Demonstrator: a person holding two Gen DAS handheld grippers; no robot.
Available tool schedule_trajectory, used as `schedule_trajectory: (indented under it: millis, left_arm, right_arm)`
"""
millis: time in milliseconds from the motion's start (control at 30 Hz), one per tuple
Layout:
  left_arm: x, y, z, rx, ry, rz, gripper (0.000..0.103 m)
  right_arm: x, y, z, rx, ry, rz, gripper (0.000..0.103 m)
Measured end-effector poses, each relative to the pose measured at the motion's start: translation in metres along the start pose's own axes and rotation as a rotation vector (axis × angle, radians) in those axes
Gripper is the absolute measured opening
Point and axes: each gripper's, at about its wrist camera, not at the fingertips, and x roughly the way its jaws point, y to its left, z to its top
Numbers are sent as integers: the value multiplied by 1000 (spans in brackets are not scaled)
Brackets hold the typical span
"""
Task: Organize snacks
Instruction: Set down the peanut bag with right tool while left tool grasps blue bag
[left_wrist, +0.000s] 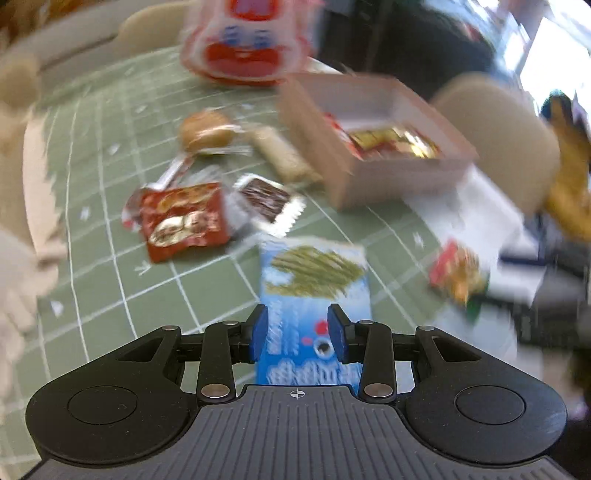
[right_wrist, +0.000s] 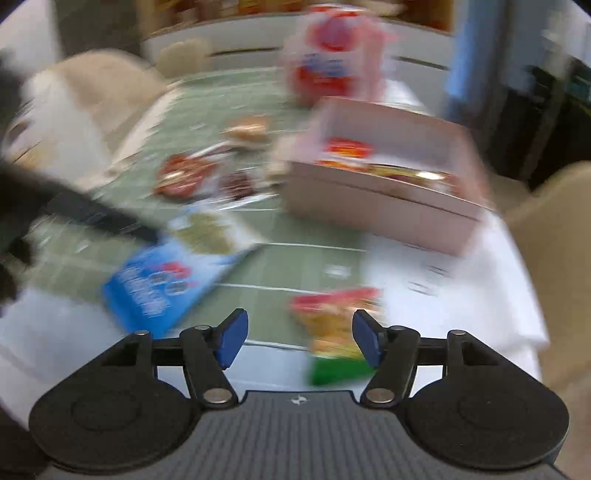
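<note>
My left gripper (left_wrist: 298, 332) is open, its blue pads on either side of a blue snack packet (left_wrist: 314, 291) that lies on the green mat (left_wrist: 110, 240); the packet also shows in the right wrist view (right_wrist: 173, 273). My right gripper (right_wrist: 299, 341) is open above a red, yellow and green snack bag (right_wrist: 332, 321), which also shows in the left wrist view (left_wrist: 458, 275). A pink box (left_wrist: 369, 147), also in the right wrist view (right_wrist: 376, 181), holds red and gold packets. Both views are blurred.
On the mat lie a red packet (left_wrist: 184, 219), a dark wrapped snack (left_wrist: 264, 201), a bun (left_wrist: 208, 131) and a pale bar (left_wrist: 282, 153). A large red and white bag (left_wrist: 247, 40) stands behind. Beige chairs (left_wrist: 495, 136) surround the table.
</note>
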Motion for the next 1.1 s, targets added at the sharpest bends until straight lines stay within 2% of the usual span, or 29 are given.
schedule_trajectory:
  millis: [100, 233, 400, 567, 633, 700, 800, 900, 1033, 1100]
  left_arm:
    - [9, -26, -3, 94, 41, 11, 42]
    - [27, -47, -5, 146, 83, 20, 42]
    - [35, -55, -4, 166, 101, -6, 69]
    - [37, -58, -4, 143, 106, -66, 88]
    - [32, -52, -4, 106, 82, -90, 84]
    - [23, -44, -5, 61, 47, -94, 75]
    - [11, -26, -6, -5, -22, -34, 74]
    - [19, -9, -5, -98, 4, -41, 74]
    - [30, -20, -3, -26, 1, -53, 77]
    - [35, -22, -2, -14, -4, -68, 87]
  right_arm:
    - [7, -21, -9, 113, 25, -65, 63]
    - [11, -29, -21, 195, 52, -41, 63]
    - [11, -32, -34, 211, 77, -26, 66]
    - [13, -28, -35, 197, 75, -30, 70]
    - [14, -25, -36, 185, 75, -34, 72]
    - [15, -21, -37, 163, 76, -44, 73]
    - [16, -17, -38, 132, 75, -56, 76]
    - [18, -13, -39, 107, 74, -64, 79]
    - [21, -10, -38, 97, 75, -62, 85]
    - [21, -9, -38, 96, 73, -61, 87]
